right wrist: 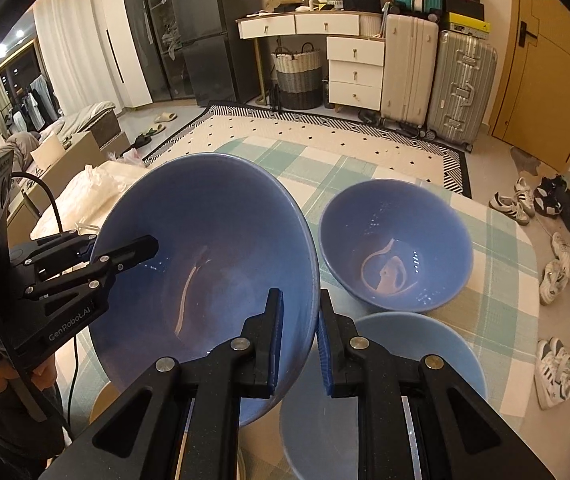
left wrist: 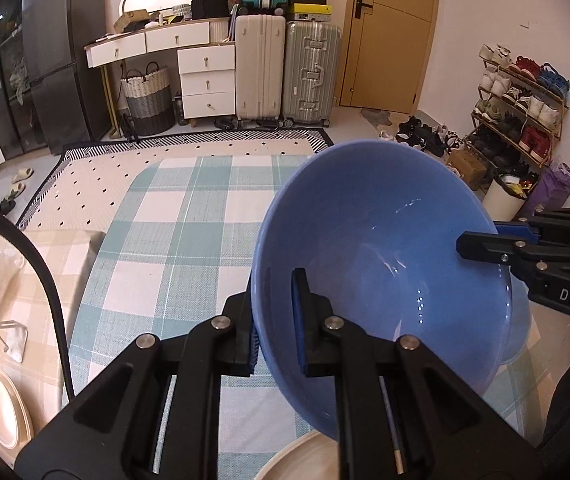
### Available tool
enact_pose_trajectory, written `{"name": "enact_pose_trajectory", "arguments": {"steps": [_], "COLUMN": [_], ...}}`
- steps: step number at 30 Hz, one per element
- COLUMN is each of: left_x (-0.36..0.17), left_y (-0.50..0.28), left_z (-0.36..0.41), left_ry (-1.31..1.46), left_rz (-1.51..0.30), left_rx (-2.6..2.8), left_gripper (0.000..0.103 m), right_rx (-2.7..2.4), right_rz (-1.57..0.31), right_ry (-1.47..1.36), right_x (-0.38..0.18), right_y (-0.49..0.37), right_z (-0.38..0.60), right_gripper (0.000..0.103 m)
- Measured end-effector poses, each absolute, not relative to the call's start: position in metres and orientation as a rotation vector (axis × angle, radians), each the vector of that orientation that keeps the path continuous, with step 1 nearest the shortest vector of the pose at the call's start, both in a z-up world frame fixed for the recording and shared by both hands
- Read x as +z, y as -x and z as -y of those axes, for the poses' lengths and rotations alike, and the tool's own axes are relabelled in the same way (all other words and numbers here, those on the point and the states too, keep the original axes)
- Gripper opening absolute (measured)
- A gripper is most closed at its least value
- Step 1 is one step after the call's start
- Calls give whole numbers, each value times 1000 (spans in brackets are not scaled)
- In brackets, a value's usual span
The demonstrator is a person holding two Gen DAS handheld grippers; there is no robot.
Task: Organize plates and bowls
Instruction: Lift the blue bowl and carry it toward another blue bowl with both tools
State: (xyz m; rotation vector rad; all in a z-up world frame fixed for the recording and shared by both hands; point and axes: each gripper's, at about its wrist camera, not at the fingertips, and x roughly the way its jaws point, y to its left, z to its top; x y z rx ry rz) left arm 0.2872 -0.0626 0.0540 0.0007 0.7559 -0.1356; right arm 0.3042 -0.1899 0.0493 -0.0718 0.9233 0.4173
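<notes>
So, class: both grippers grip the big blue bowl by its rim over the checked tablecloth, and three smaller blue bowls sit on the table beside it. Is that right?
Not quite. The right wrist view shows two smaller blue bowls, not three. The left gripper and right gripper do grip the big blue bowl by its rim over the checked tablecloth.

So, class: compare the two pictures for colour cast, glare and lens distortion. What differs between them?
Left wrist view: neutral, daylight-like colour, small white glints inside the big blue bowl, door frame bowed by the fisheye. Right wrist view: warmer, orange cast, pinkish streaks reflected in the big bowl and the smaller bowl, dark corners, bent suitcases.
</notes>
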Motion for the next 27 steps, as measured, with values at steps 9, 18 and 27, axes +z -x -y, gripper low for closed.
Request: {"name": "enact_pose_trajectory", "arguments": {"steps": [9,18,27], "left_x": [77,95,96], "left_y": [-262,-243,-239], "left_z": [108,166,223], "left_ry": [-41,-83,-123], "left_rz": [-730,-723,-751], "left_rx": [-183,-234,-276], "left_gripper": [10,10,10], "right_rx": [370,322,278], "right_rz": [-887,-870,-877], "right_ry": [29,-10,-43], "right_x": [67,75,74], "right_y": [-274,-249,-237], "right_z": [225,271,311], "right_gripper": [16,16,16]}}
